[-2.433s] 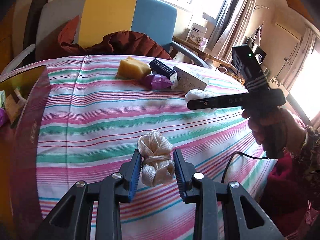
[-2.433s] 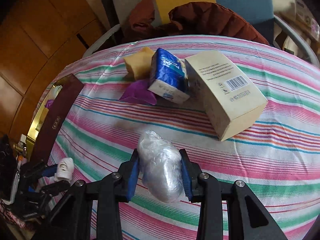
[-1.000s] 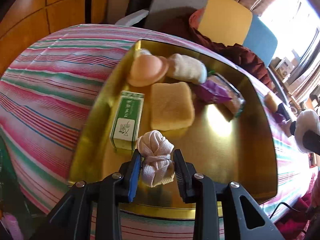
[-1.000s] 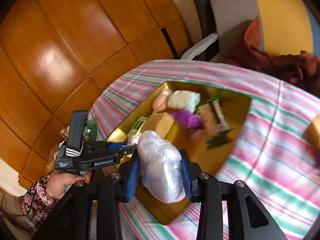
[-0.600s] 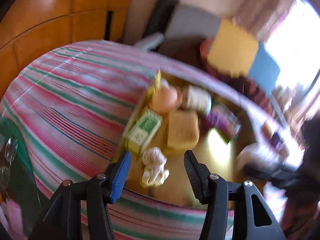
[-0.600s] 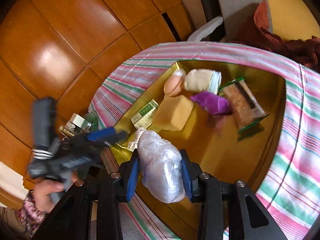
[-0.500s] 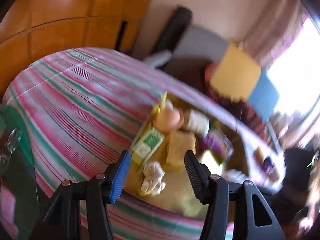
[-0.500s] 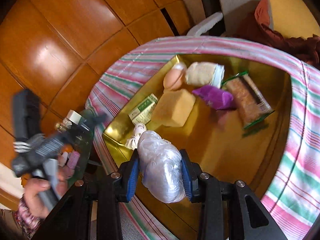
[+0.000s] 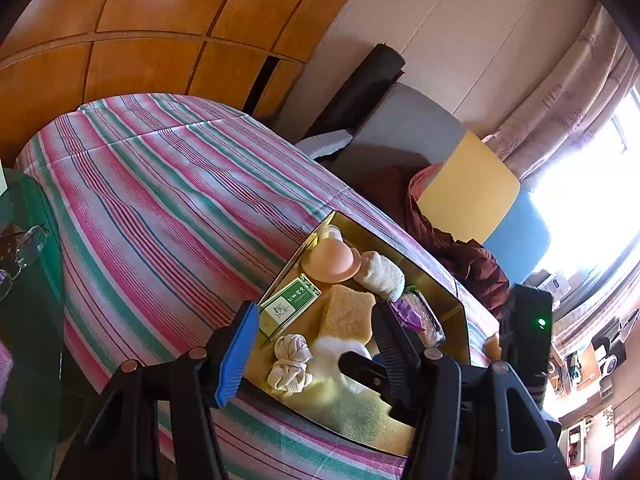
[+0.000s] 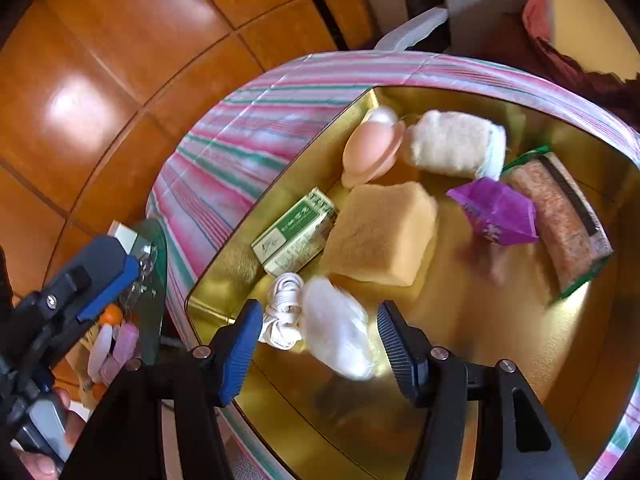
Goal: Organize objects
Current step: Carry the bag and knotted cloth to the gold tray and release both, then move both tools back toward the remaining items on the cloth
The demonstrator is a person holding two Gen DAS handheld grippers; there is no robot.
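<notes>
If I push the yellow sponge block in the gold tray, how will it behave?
The yellow sponge looks porous, so probably light and squashy. Its flat, blocky shape should slide rather than roll on the shiny gold tray. It likely nudges the green box beside it.

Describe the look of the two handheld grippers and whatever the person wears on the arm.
Both are black plastic. The left gripper and the right gripper each have two angular fingers with silver screws and ribbed blue pads. The right gripper's body carries a small green light. No sleeve shows clearly now.
</notes>
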